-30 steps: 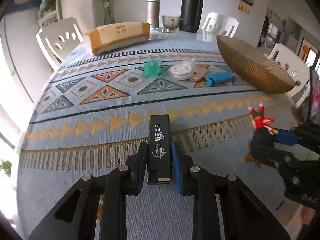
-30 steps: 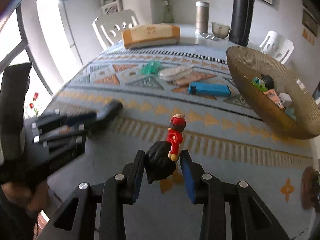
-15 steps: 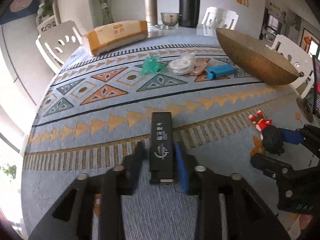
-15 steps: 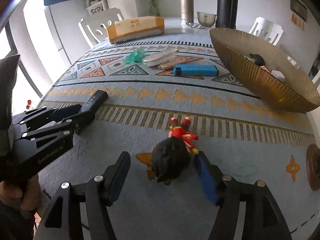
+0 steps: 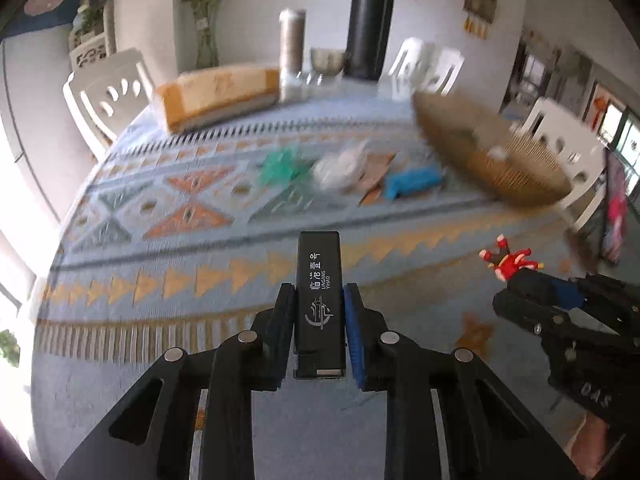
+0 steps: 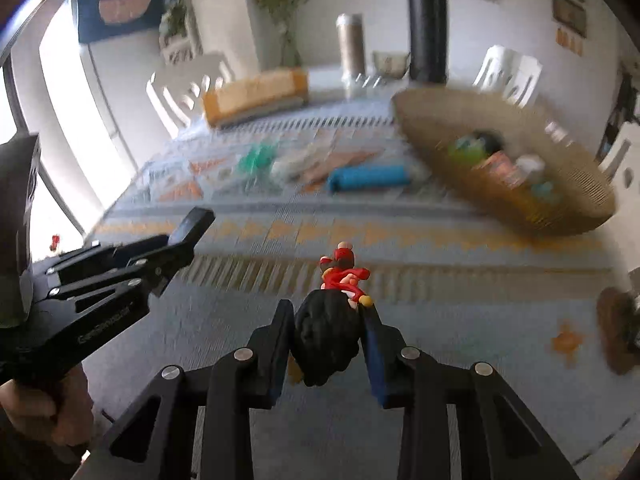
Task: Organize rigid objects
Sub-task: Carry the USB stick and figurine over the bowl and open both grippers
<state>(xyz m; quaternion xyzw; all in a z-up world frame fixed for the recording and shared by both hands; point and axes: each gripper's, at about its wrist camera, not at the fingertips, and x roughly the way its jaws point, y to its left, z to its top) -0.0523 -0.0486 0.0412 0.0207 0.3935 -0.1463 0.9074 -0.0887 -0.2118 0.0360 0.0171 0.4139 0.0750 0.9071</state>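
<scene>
Left gripper (image 5: 319, 312) is clamped on the slim, glossy black lighter (image 5: 319, 292), lifted at six o'clock. Right gripper (image 6: 328, 330) is closing its jaws around the matte-haired, red-suited toy figure (image 6: 332, 312), pads already pressing. Both look picked up; next comes the carry to the ribbed woven basket (image 6: 568, 196) at two o'clock, clearing its rim.

Basket (image 6: 576, 200): blurred by motion, so you can't name the things heaped inside.
Far table (image 5: 280, 208): the green, white and blue items smear together.
Black stick (image 5: 319, 300): its lower sides are covered by your left gripper's (image 5: 318, 304) pads.
Doll (image 6: 332, 320): its dark-haired head hides the body below.
</scene>
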